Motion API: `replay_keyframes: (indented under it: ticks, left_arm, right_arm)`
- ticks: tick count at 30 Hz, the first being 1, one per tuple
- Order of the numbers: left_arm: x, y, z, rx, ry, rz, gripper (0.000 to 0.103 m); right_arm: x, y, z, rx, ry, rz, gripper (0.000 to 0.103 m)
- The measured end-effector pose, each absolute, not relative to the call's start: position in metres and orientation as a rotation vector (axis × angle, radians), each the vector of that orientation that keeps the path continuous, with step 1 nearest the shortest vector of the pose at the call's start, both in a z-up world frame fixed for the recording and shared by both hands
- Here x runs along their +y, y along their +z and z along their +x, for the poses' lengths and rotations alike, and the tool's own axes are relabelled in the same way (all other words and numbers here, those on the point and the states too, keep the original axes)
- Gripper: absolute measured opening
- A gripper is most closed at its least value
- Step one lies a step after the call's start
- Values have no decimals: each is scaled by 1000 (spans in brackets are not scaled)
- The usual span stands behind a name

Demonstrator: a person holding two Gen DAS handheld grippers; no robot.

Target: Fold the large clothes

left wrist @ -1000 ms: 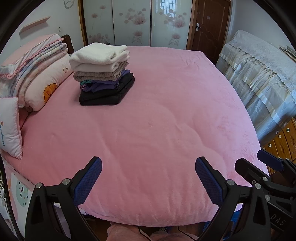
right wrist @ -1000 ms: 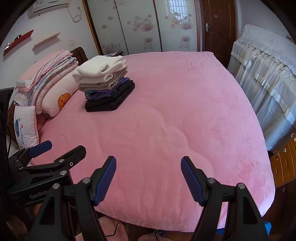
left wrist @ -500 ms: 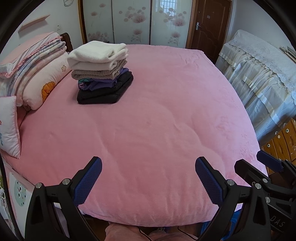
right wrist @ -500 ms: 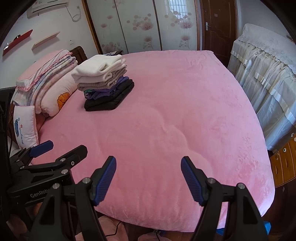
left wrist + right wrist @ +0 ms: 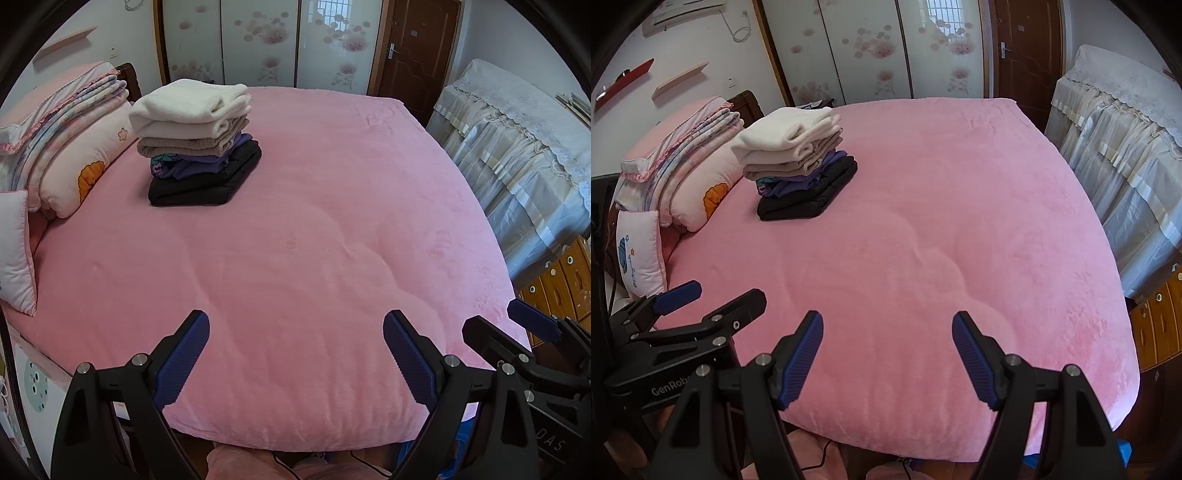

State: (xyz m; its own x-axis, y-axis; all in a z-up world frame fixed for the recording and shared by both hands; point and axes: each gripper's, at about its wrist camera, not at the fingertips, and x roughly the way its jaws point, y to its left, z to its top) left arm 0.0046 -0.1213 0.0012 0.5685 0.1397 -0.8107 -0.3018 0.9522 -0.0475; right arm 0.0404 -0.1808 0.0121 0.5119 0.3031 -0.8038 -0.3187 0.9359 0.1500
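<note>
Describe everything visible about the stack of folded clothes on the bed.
The stack of folded clothes sits on the pink bedspread near the pillows, touched by nothing else. From the bottom: a black garment, a purple one with a printed patch, a beige fleecy piece, and thick cream fleece on top. The edges are roughly aligned and the pile stands level.

Folded clothes stack [image 5: 197, 142] on pink bed [image 5: 314, 240]

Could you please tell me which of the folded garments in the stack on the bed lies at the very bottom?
The black garment lies at the bottom, flat on the pink bedspread. Above it come a purple one, a beige one, and the cream one on top.
</note>
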Motion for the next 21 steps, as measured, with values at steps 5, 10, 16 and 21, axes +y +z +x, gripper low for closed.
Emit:
replay_keyframes:
  ticks: [5,10,16,21]
  left_arm:
    - [-122,0,5,933,262,-190,94]
    - [-122,-1,4,930,268,-186,94]
    - [-124,-4,3,940,276,-186,94]
    - [-128,-4,1,939,282,-186,94]
  right_arm:
    - [-181,12,40,963,374,-18,73]
    - [-181,12,41,964,375,-20,73]
    - [-182,10,41,963,381,-25,73]
    - [-182,10,40,964,381,-25,73]
